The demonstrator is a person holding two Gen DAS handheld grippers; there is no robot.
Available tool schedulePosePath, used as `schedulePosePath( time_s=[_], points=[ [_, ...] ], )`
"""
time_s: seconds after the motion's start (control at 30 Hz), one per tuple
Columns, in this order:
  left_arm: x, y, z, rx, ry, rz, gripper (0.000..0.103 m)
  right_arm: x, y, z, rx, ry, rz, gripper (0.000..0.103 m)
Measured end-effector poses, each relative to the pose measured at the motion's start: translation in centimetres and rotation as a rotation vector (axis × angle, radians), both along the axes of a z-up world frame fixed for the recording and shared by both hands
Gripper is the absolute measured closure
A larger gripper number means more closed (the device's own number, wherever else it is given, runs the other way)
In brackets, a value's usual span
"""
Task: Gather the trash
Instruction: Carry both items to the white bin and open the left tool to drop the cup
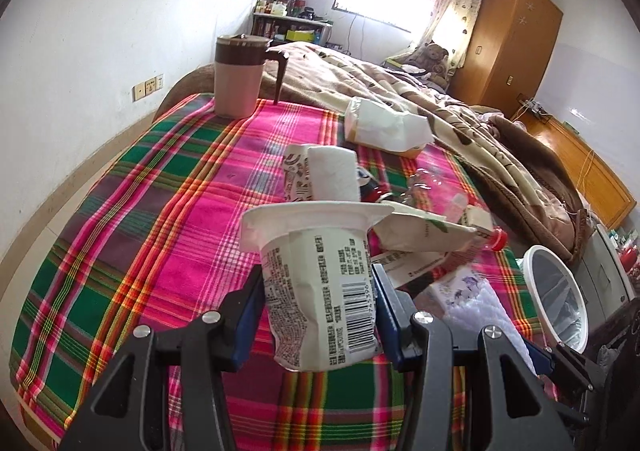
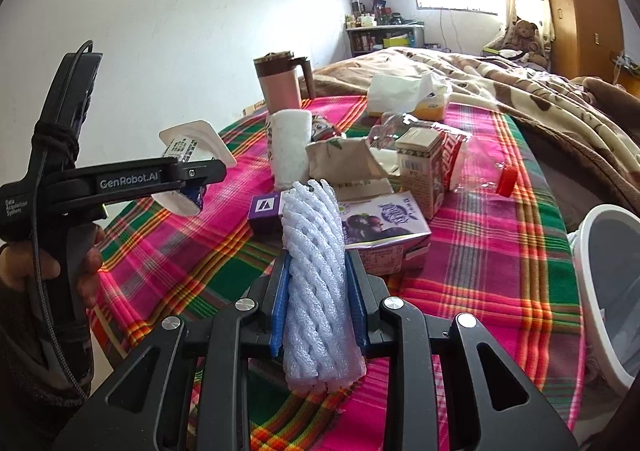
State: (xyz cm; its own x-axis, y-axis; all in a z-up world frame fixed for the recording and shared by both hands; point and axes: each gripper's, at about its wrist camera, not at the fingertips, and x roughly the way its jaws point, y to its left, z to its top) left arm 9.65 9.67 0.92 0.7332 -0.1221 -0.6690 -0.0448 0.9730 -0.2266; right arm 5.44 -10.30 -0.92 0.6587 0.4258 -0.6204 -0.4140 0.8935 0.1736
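Observation:
My left gripper is shut on a crushed white yogurt cup and holds it above the plaid cloth; it also shows in the right wrist view. My right gripper is shut on a white foam fruit net, held above the cloth. A white trash bin stands at the right edge, also in the right wrist view. More trash lies ahead: a purple milk carton, a small brown carton, a crushed plastic bottle with red cap, a paper roll.
A pink mug with brown lid stands at the far edge of the plaid cloth. A tissue pack lies beyond the trash. A brown blanket covers the bed behind. A small purple box sits near the net.

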Motion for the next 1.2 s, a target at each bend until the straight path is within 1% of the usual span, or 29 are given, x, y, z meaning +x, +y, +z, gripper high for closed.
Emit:
schedulePosePath(
  time_s=[0.4,0.67,0.83,1.2],
  points=[
    [-1.7,-4.6,2.5,0.002,-0.074,-0.103,0.050,-1.0,-3.8,1.9,0.040,-0.056,-0.097,0.075],
    [-1.9,-8.2,3.2,0.007,-0.096,-0.187,0.050,-1.7,-7.3,2.9,0.055,-0.087,-0.189,0.075],
    [-1.7,-10.9,3.4,0.014,-0.108,-0.243,0.050,-2.0,-9.6,3.4,0.060,-0.101,-0.249,0.075],
    [-1.0,-18.0,4.0,-0.006,-0.135,-0.389,0.050,-2.0,-15.6,4.2,0.044,-0.121,-0.404,0.075]
  ],
)
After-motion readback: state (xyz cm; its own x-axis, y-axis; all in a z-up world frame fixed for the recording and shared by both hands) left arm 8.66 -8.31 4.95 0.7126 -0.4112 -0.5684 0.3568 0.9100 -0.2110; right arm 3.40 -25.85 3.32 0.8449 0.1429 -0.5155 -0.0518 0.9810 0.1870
